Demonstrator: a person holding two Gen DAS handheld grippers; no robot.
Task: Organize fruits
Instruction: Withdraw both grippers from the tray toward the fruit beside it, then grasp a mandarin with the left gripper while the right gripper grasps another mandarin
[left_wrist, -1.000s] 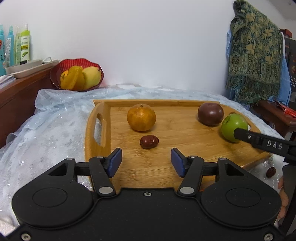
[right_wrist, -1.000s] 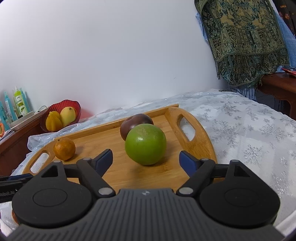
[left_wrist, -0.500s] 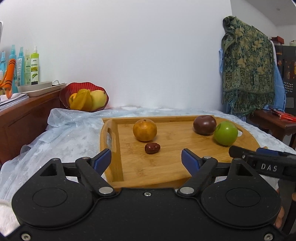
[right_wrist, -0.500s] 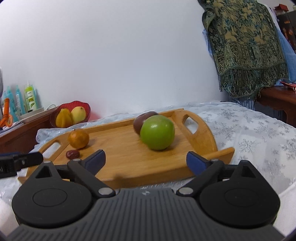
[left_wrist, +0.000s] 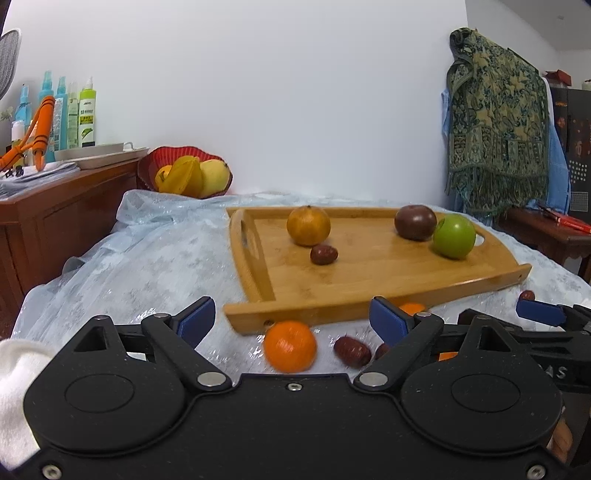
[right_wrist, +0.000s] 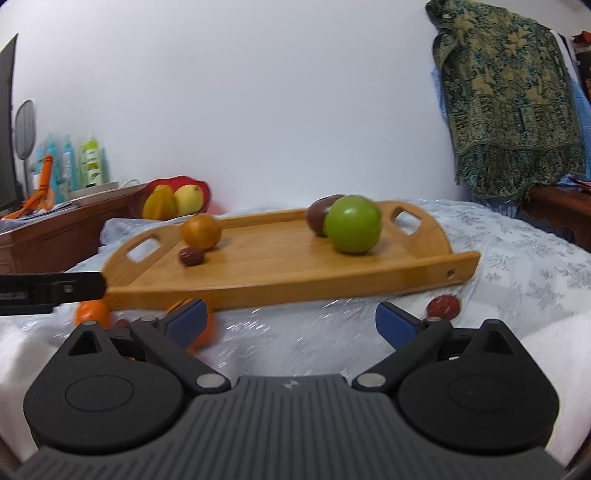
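A wooden tray (left_wrist: 369, 280) (right_wrist: 280, 269) on the white cloth holds a brownish orange (left_wrist: 308, 225) (right_wrist: 200, 231), a red date (left_wrist: 324, 254) (right_wrist: 191, 256), a dark purple fruit (left_wrist: 415, 222) (right_wrist: 318, 218) and a green apple (left_wrist: 454, 236) (right_wrist: 354, 229). In front of the tray lie a bright orange (left_wrist: 290, 346) (right_wrist: 92, 312), dates (left_wrist: 351, 351) and another date (right_wrist: 443, 306). My left gripper (left_wrist: 291, 321) is open and empty above the bright orange. My right gripper (right_wrist: 290, 319) is open and empty in front of the tray.
A red bowl (left_wrist: 184, 173) (right_wrist: 173, 197) with yellow fruit stands at the back left beside a wooden cabinet (left_wrist: 55, 210) carrying bottles. A patterned cloth (left_wrist: 495, 122) hangs at the right over a dark side table (left_wrist: 546, 236).
Both grippers have drawn back from the tray and opened wider. The loose orange and dates in front of the tray have come into view. The green apple rests on the tray.
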